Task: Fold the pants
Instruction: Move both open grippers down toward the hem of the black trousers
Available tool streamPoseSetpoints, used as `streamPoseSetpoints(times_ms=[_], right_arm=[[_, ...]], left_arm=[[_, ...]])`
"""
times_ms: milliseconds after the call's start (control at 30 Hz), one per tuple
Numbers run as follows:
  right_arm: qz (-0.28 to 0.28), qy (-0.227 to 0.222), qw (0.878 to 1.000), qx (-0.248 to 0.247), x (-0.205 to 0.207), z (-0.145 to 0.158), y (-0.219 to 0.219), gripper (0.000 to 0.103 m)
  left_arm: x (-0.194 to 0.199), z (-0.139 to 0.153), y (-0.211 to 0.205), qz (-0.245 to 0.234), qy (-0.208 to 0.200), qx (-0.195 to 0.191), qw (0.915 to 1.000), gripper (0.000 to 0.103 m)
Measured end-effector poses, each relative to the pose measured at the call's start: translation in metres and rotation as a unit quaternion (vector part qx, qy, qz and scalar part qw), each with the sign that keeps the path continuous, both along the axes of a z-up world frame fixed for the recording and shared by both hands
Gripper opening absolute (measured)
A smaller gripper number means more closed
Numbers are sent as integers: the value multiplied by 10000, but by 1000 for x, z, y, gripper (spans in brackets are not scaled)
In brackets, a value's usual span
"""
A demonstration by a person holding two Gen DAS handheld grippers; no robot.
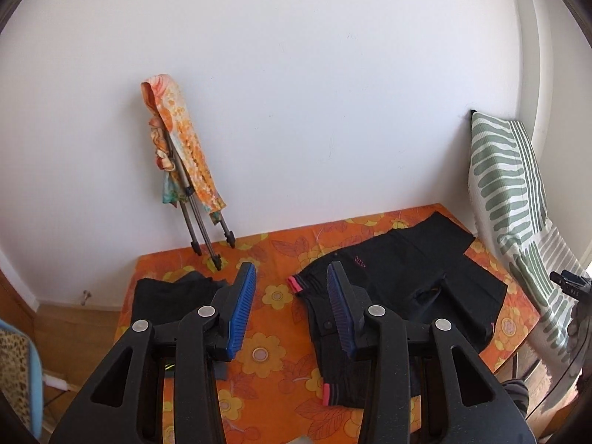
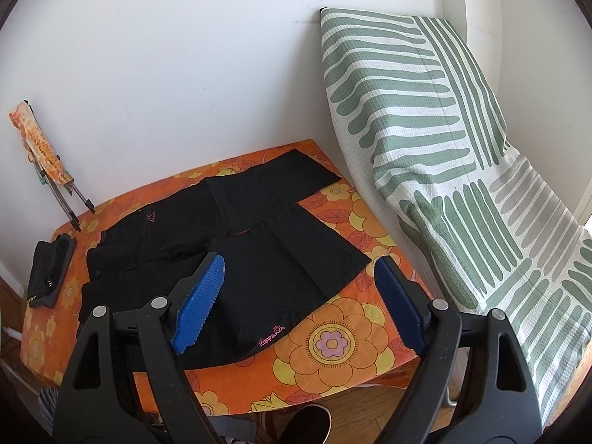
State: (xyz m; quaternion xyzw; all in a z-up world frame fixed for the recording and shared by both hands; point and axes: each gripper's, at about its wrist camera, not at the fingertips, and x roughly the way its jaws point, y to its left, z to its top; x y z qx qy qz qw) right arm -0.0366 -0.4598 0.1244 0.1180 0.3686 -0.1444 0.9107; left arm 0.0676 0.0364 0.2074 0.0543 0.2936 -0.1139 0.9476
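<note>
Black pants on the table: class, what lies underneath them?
The black pants lie spread flat on an orange flowered cloth that covers the table. The tabletop itself is hidden by that cloth, as is anything that may lie beneath the pants.

Both views were bright with even daylight, strongest at the right edge. Shadows were soft. Fisheye bending curved the wall [image 1: 296, 74]; dark vignette ringed the corners. Focus stayed sharp.
</note>
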Motion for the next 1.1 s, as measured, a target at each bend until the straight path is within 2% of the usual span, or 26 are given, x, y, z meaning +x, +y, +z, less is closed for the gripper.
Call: streamPoseSetpoints(times_ms=[67, 133, 300, 400, 500, 533, 600, 667, 800, 967, 1100], right_arm=[[11, 88, 9999, 63, -1, -7, 1, 86], [-7, 161, 9998, 118, 0, -15, 1, 86], [-71, 433, 9985, 343, 7, -48, -3, 86], [-76, 584, 9959, 693, 14, -71, -13, 86], [-176, 797, 9937, 770, 26, -96, -22, 86], [-220, 873, 9925, 829, 30, -105, -26, 86], [-311, 1008, 9893, 1011, 36, -125, -35, 86], [-431, 1116, 9850, 1241, 40, -144, -43, 85], [-712, 1178, 9770, 1627, 41, -170, -60, 76], [-757, 1193, 9753, 1698, 46, -180, -59, 76], [-820, 1252, 9738, 1714, 49, -184, -57, 76]], left_arm=[[-4, -15, -2, -100, 129, 67, 9998, 39], [-7, -42, -6, -214, 360, 103, 9991, 39], [-18, -125, -15, -374, 1168, -194, 9923, 39], [-25, -167, -22, -382, 1463, -234, 9882, 39], [-30, -200, -28, -346, 1661, -265, 9851, 39], [-31, -210, -29, -344, 1734, -306, 9838, 40], [-31, -229, -31, -319, 1923, -404, 9800, 53], [-25, -247, -33, -338, 2184, -430, 9743, 54], [-9, -266, -35, -382, 2485, -391, 9671, 56], [3, -284, -34, -449, 2826, -674, 9558, 58], [5, -296, -38, -667, 2970, -648, 9503, 58]])
